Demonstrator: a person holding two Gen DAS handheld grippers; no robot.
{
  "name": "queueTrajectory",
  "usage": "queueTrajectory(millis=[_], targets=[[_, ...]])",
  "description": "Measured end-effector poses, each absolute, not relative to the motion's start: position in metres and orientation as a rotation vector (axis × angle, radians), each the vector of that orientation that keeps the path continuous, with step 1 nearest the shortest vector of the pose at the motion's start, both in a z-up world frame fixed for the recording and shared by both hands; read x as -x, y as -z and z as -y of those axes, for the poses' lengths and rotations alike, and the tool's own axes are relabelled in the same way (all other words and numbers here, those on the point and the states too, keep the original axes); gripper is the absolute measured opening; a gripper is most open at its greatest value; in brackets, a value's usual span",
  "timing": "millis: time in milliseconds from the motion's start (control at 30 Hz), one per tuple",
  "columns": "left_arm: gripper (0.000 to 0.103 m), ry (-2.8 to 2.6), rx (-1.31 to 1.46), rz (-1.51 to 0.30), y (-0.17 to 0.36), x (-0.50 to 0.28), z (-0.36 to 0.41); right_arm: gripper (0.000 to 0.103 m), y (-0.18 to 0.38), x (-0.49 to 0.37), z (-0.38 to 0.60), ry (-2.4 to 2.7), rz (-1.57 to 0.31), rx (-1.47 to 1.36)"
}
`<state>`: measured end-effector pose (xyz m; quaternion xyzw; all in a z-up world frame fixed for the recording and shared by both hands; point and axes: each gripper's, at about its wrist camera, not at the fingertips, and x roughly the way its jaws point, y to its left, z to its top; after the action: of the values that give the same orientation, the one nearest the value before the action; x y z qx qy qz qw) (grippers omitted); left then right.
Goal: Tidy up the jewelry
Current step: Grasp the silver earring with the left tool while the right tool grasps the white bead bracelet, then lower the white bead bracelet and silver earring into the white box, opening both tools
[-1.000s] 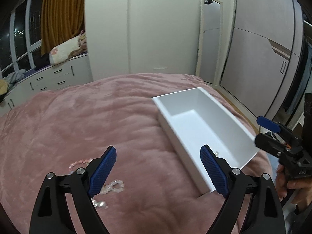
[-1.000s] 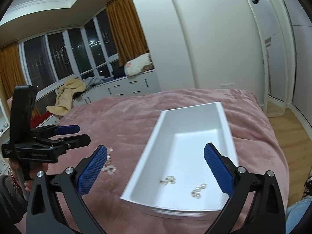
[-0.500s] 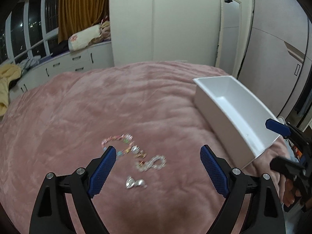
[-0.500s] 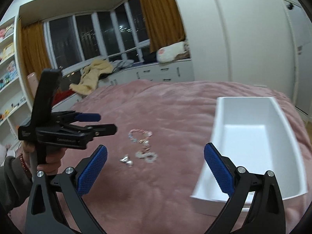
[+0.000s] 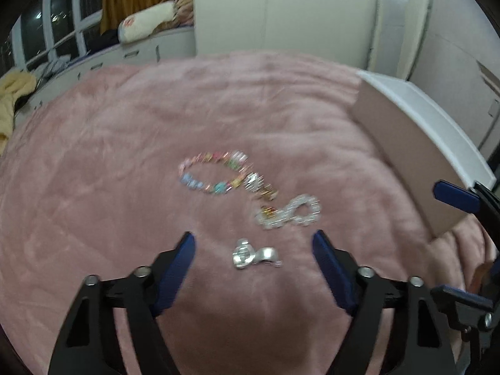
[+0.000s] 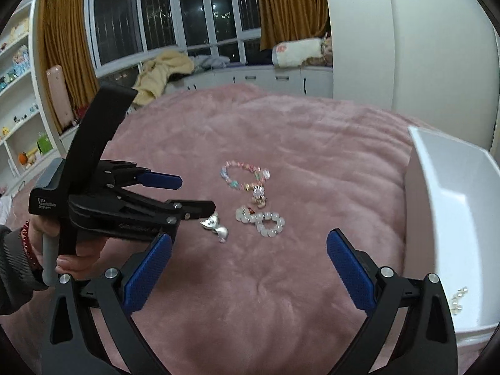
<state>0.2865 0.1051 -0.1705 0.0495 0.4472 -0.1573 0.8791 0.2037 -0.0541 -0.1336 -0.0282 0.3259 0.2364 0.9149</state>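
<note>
Jewelry lies on a pink blanket (image 5: 125, 156). A silver piece (image 5: 254, 254) lies between the fingers of my open left gripper (image 5: 253, 247), which hovers just above it. Beyond lie a clear bead bracelet (image 5: 290, 212), a small sparkly piece (image 5: 257, 184) and a colourful bead bracelet (image 5: 209, 172). In the right wrist view, my open, empty right gripper (image 6: 250, 251) faces the same pile: silver piece (image 6: 215, 226), clear bracelet (image 6: 265, 222), colourful bracelet (image 6: 243, 175). The left gripper (image 6: 187, 197) shows there beside the silver piece. The white box (image 6: 450, 206) holds pearl pieces (image 6: 457, 297).
The white box (image 5: 415, 131) stands at the right edge of the bed. White drawers with a pillow (image 6: 297, 51) and a yellow cloth (image 6: 162, 72) run along the windows. Shelves (image 6: 15, 100) stand at the left.
Both grippers have swung left, away from the white box and toward the jewelry pile. The left gripper has come down close over the silver piece. Both stay open.
</note>
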Motion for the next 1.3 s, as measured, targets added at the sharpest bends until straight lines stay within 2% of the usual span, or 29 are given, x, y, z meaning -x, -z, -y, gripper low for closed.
queueTrajectory(millis=[33,200,233,267,300,467,500,533,700,1100,1133,1167,1300], targets=[[0.063,0.324,-0.082,-0.961,0.179,-0.294,-0.108,0.098,0.141,-0.208,0.051,-0.491,-0.678,0.063],[0.048,0.305,-0.091,-1.029,0.208,-0.315,-0.106,0.093,0.177,-0.240,0.048,-0.412,-0.743,0.055],[0.040,0.297,-0.103,-1.039,0.214,-0.317,-0.105,0.088,0.182,-0.248,0.050,-0.387,-0.763,0.026],[0.026,0.285,-0.112,-1.048,0.219,-0.318,-0.104,0.083,0.186,-0.255,0.052,-0.375,-0.781,-0.001],[0.021,0.276,-0.108,-1.055,0.223,-0.319,-0.106,0.074,0.190,-0.263,0.053,-0.364,-0.794,-0.032],[0.020,0.279,-0.065,-1.052,0.221,-0.315,-0.113,0.070,0.206,-0.296,0.040,-0.376,-0.873,-0.076],[0.020,0.276,-0.072,-1.049,0.219,-0.313,-0.113,0.062,0.210,-0.301,0.032,-0.370,-0.894,-0.041],[0.020,0.281,-0.074,-1.048,0.218,-0.311,-0.113,0.048,0.214,-0.304,0.026,-0.346,-0.918,-0.003],[0.019,0.286,-0.101,-1.034,0.214,-0.302,-0.110,0.011,0.216,-0.301,0.029,-0.324,-0.952,-0.015],[0.017,0.282,-0.104,-0.997,0.202,-0.275,-0.110,0.011,0.164,-0.270,0.042,-0.370,-0.861,-0.011],[0.009,0.282,-0.100,-0.994,0.199,-0.274,-0.110,0.011,0.159,-0.268,0.043,-0.370,-0.857,-0.007],[0.006,0.284,-0.093,-0.993,0.197,-0.272,-0.111,0.011,0.155,-0.267,0.044,-0.368,-0.854,-0.005],[0.006,0.284,-0.097,-0.971,0.186,-0.265,-0.112,0.011,0.143,-0.263,0.050,-0.356,-0.840,-0.006]])
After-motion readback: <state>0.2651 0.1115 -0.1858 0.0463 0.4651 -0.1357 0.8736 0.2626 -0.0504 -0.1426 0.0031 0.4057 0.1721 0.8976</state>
